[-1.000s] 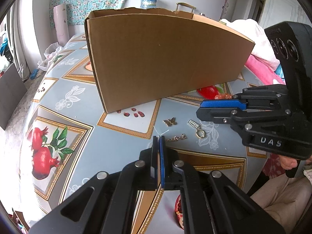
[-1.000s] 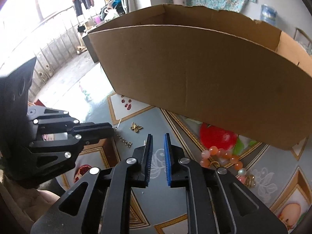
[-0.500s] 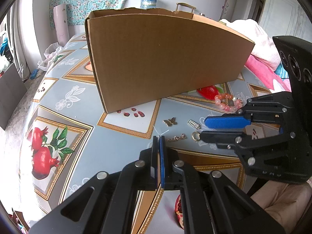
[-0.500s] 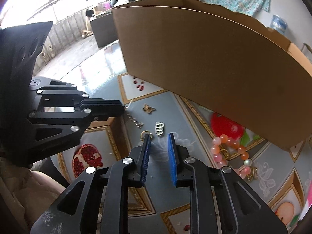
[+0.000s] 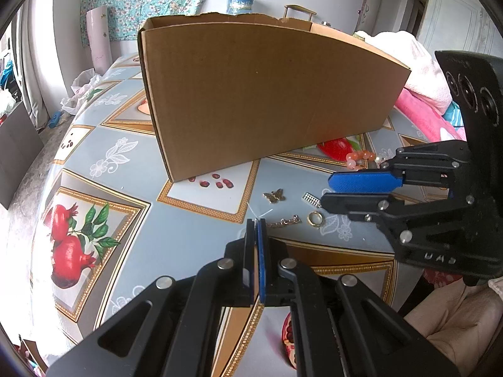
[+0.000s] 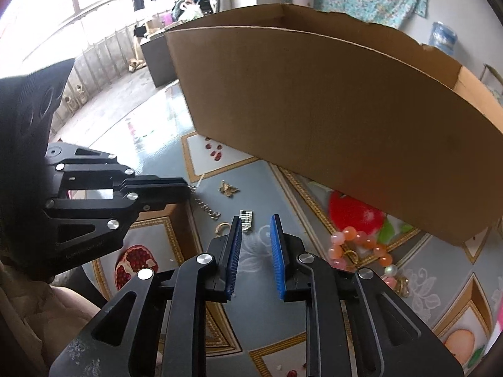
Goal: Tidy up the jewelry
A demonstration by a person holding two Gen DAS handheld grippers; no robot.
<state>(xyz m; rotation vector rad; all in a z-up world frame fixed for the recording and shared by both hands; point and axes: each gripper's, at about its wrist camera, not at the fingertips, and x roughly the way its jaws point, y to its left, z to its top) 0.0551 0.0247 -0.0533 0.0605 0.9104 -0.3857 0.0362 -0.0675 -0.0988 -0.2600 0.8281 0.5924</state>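
We find the left gripper (image 5: 257, 221) closed tight on a thin white tag at the end of a short gold chain (image 5: 284, 221); the chain trails from its tips onto the table (image 5: 176, 220). The right gripper (image 6: 255, 231) stands partly open, its jaws having just widened, with nothing between the ridged blue pads (image 6: 276, 245). It hovers over a gold ring (image 5: 315, 219) and a small ribbed silver clasp (image 6: 246, 219). A butterfly charm (image 5: 274, 195) lies just beyond them. An orange and pink bead bracelet (image 6: 358, 245) rests near the front foot of the corrugated cardboard box (image 5: 267, 94). The box wall closes off the far side; the glossy patterned cloth to the left is open up to the table's curved edge.
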